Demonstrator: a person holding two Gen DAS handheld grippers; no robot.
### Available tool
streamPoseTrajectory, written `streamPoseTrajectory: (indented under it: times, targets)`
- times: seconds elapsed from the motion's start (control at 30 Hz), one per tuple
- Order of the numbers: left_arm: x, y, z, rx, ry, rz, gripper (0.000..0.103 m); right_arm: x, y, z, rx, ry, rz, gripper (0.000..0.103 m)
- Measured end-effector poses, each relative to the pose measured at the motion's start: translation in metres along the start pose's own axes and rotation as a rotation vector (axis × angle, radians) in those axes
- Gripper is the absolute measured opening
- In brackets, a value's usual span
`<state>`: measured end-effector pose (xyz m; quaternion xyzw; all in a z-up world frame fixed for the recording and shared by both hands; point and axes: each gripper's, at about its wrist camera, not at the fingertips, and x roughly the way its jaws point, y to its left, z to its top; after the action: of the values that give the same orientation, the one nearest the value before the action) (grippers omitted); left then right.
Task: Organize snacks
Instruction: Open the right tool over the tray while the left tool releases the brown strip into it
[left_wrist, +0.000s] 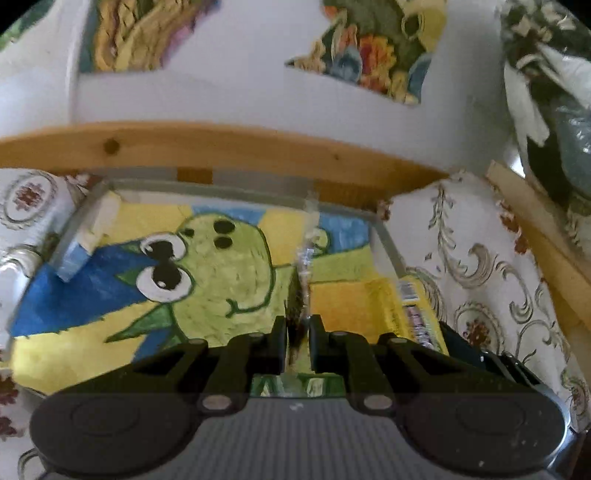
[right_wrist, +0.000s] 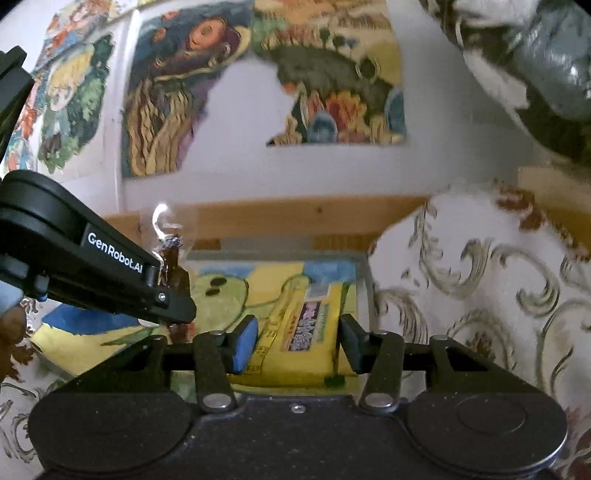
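Observation:
A shallow tray (left_wrist: 384, 236) with a green cartoon creature painted on its floor lies on the table. A yellow snack packet (left_wrist: 354, 306) rests flat in its right part, also in the right wrist view as yellow snack packet (right_wrist: 299, 332). My left gripper (left_wrist: 298, 332) is shut on a clear-wrapped dark snack (left_wrist: 303, 266) held upright over the tray; from the right wrist the same snack (right_wrist: 173, 258) sticks up from the left gripper (right_wrist: 177, 314). My right gripper (right_wrist: 298, 341) hangs open just above the yellow packet, nothing between its fingers.
A floral cloth (right_wrist: 461, 295) covers the table around the tray. A wooden rail (left_wrist: 221, 147) runs behind it, below a white wall with painted pictures (right_wrist: 332, 92). A dark bag with white paper (left_wrist: 546, 92) sits at the upper right. A small blue and white block (left_wrist: 85, 243) leans on the tray's left rim.

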<state>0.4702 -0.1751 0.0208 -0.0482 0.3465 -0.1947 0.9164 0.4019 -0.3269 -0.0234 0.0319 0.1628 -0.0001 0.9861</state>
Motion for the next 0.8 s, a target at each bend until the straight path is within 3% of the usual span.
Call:
streamPoseTrajectory:
  times: [0.03,0.07,0.23,0.37,0.47,0.5,0.53,0.8]
  targets:
    - [0.003,0.0,0.0,0.0,0.004,-0.001,0.012,0.003,-0.001,-0.002,0.005,0.008,-0.004,0.022]
    - [0.007,-0.001,0.001,0.002,0.011,-0.003,0.012,0.008,-0.001,-0.003,0.003,0.025,-0.014,0.018]
    - [0.023,-0.002,0.006,0.005,0.051,0.032,0.012,0.024,-0.003,-0.011,0.018,0.099,-0.018,0.02]
    - [0.032,0.0,0.009,-0.015,0.076,0.072,0.015,0.023,-0.005,-0.012,0.034,0.092,-0.016,0.028]
    - [0.031,0.004,0.008,-0.033,0.072,0.107,0.043,0.018,-0.005,-0.007,0.034,0.073,-0.02,0.037]
    - [0.028,0.006,0.008,-0.044,0.06,0.115,0.059,0.016,-0.005,-0.006,0.034,0.069,-0.022,0.041]
    - [0.023,0.007,0.006,-0.053,0.041,0.126,0.068,0.014,-0.005,-0.005,0.034,0.066,-0.026,0.044]
    - [-0.023,0.016,-0.004,-0.072,-0.107,0.199,0.099,-0.021,-0.008,0.011,0.057,0.012,-0.044,0.08]
